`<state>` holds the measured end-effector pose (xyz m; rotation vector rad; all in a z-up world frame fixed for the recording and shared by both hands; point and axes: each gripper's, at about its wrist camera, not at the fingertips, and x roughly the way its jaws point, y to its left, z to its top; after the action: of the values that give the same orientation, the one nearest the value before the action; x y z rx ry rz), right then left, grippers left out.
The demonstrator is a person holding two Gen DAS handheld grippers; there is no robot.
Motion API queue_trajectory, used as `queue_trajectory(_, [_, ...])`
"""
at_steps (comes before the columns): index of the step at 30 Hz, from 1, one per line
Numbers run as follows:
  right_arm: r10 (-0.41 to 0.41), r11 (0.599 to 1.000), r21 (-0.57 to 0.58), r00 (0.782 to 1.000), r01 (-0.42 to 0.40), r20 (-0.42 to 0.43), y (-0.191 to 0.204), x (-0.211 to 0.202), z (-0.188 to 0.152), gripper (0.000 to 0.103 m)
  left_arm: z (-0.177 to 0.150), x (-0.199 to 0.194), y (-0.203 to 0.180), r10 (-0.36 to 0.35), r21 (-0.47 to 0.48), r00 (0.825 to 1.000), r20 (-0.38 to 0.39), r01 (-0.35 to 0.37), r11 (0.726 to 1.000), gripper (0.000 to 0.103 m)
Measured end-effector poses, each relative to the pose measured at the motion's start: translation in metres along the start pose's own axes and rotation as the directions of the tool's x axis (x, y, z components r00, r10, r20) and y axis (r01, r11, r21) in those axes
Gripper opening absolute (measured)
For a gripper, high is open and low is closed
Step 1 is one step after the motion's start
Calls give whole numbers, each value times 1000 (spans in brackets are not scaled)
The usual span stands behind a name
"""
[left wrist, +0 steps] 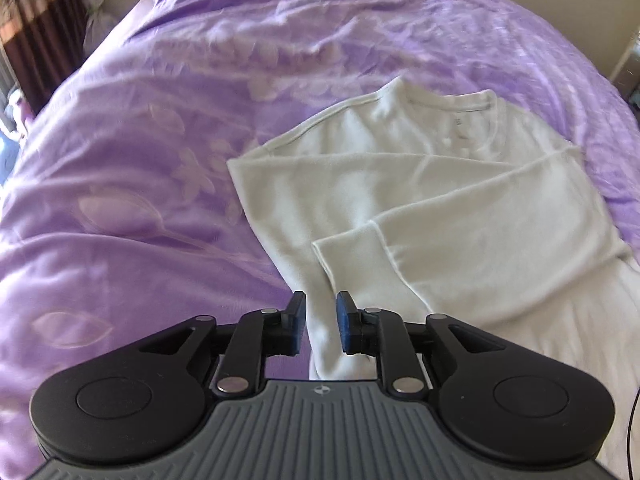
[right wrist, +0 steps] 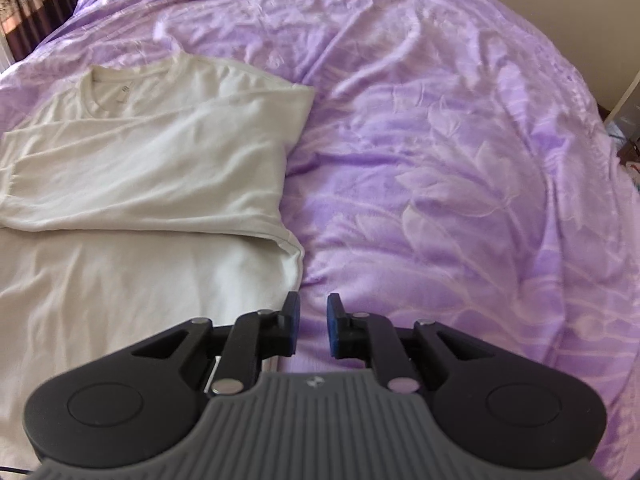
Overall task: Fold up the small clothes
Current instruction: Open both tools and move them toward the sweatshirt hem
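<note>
A white long-sleeved shirt (left wrist: 440, 200) lies flat on a purple bedspread (left wrist: 140, 160), collar away from me, both sleeves folded across the chest. My left gripper (left wrist: 321, 312) is open, its fingers apart over the shirt's lower left edge, with cloth showing between them. The shirt (right wrist: 140, 168) also shows in the right wrist view, left of centre. My right gripper (right wrist: 313, 312) is open and empty, over the bedspread (right wrist: 460, 180) just right of the shirt's lower right edge.
The purple bedspread is wrinkled and covers the whole bed. A dark patterned curtain (left wrist: 36, 12) hangs at the far left. A wall and some furniture (right wrist: 624, 120) stand past the bed's right edge.
</note>
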<state>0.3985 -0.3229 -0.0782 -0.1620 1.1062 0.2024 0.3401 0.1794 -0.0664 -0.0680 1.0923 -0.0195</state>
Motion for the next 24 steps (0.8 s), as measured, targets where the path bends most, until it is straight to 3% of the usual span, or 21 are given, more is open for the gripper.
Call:
queue_trajectory(5, [-1,999,-35,996,4,92,4,-60,-6,7,-18,-59,-21,-25,148,998,49,17,989,21])
queue_trajectory(14, [40,991,-136,972,-8,230,10,-180,-36,7,-69,-160,-54,-118,367,987,108,70,927,24])
queue_trajectory(20, [15,969,-245,978,37,208,15,-236,-71,7,-111,-185,-68,-163,467,983,80,107,878,25])
queue_trajectory(24, [6,943,-331,989,44,148,23,-248,-104,7,-145,-185,-80,-166,562,986,17,128,817,26])
